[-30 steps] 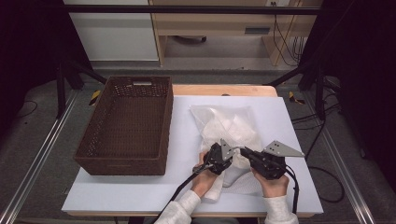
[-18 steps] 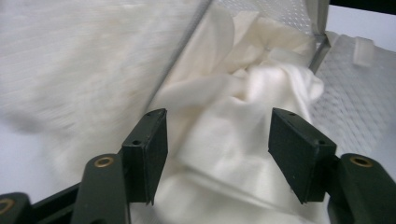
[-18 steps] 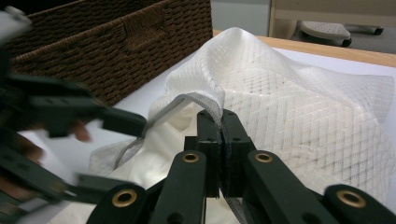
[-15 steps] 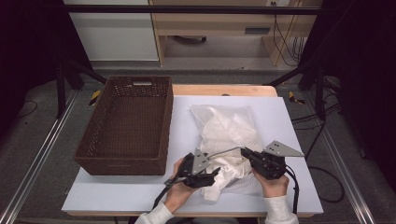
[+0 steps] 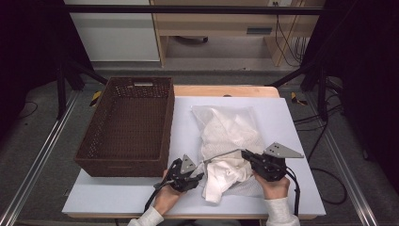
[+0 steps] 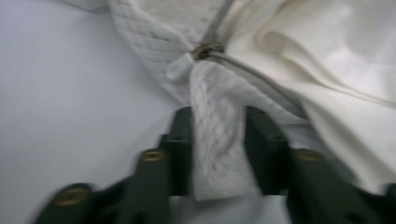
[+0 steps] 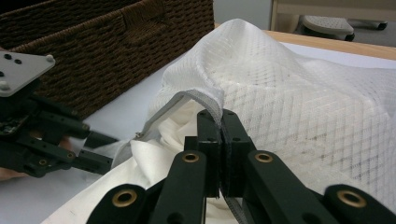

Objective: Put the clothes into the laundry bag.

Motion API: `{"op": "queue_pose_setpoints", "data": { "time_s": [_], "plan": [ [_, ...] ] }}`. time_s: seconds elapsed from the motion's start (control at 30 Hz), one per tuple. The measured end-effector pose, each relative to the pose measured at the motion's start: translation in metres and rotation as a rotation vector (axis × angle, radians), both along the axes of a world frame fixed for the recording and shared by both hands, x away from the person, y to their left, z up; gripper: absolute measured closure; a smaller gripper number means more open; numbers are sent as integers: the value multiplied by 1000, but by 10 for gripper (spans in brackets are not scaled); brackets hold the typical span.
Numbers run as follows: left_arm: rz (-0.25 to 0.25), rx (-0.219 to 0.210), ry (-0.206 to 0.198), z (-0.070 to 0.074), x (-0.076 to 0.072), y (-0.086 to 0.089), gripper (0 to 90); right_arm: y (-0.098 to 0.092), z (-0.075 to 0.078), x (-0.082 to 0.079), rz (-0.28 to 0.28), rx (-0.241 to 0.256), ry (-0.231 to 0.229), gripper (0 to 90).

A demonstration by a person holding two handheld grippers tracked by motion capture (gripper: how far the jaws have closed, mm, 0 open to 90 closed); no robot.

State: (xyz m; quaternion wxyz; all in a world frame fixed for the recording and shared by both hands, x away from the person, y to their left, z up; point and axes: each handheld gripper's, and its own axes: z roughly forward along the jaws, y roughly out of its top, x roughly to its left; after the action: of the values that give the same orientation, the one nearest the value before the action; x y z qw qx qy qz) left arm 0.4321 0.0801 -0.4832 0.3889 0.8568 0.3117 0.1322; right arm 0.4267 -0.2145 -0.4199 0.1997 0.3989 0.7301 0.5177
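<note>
One basket (image 5: 127, 127) stands empty on the left of the desk (image 5: 291, 127). Just right of its near corner, the left claw (image 5: 195, 176) grasps the bag's corner by the zip pull (image 6: 204, 49), mesh between its jaws. One mesh bag (image 5: 230, 136) lies mid-desk, its near end unzipped, and one white cloth (image 5: 221, 176) spills out of the mouth. At the right, the right claw (image 5: 245, 154) is clenched on the zip edge, holding the mouth up. Judging by this, the bag is opened and the cloth partly out; pulling it free, perhaps into the basket, looks left to do.
</note>
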Motion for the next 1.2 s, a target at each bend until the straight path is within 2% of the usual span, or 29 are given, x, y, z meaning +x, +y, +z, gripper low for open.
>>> {"op": "queue_pose_setpoints", "data": {
  "time_s": [0.03,0.07,0.1,0.17,0.3,0.37,0.47,0.6,0.7,0.8,0.87,0.93,1.03,1.1,1.2],
  "plan": [
    [-6,8,-5,0,-2,0,795,1,0,0,2,0,0,886],
    [-18,10,7,1,-5,0,845,2,0,0,-1,-3,0,886],
    [-13,24,1,2,-8,1,864,3,-1,0,0,-11,-2,885],
    [-9,35,-11,2,-13,5,871,5,-2,0,2,-15,1,880],
    [9,10,-11,0,-22,14,872,7,-4,1,2,-24,11,833],
    [12,-3,-20,-2,-24,16,872,10,-5,0,5,-27,15,780],
    [11,-9,-15,-3,-24,17,870,13,-5,-1,-1,-48,31,636],
    [4,-25,-12,-4,-22,19,869,16,-1,-9,-16,-63,11,460],
    [4,-16,-22,-4,-24,18,869,18,3,-17,-13,-62,-6,398],
    [13,-9,-33,-4,-25,16,868,20,10,-30,-3,-64,-35,372],
    [15,-9,-32,-4,-25,16,868,21,14,-36,9,-49,-34,365],
    [16,-10,-31,-4,-25,16,868,26,14,-41,48,-35,-15,349],
    [17,-7,-35,-4,-26,16,868,38,1,-41,67,-68,39,325],
    [18,0,-38,-4,-26,15,868,46,-16,-35,54,-96,101,314],
    [18,-3,-40,-4,-26,15,868,52,-42,-25,28,-140,161,328]
  ]
}}
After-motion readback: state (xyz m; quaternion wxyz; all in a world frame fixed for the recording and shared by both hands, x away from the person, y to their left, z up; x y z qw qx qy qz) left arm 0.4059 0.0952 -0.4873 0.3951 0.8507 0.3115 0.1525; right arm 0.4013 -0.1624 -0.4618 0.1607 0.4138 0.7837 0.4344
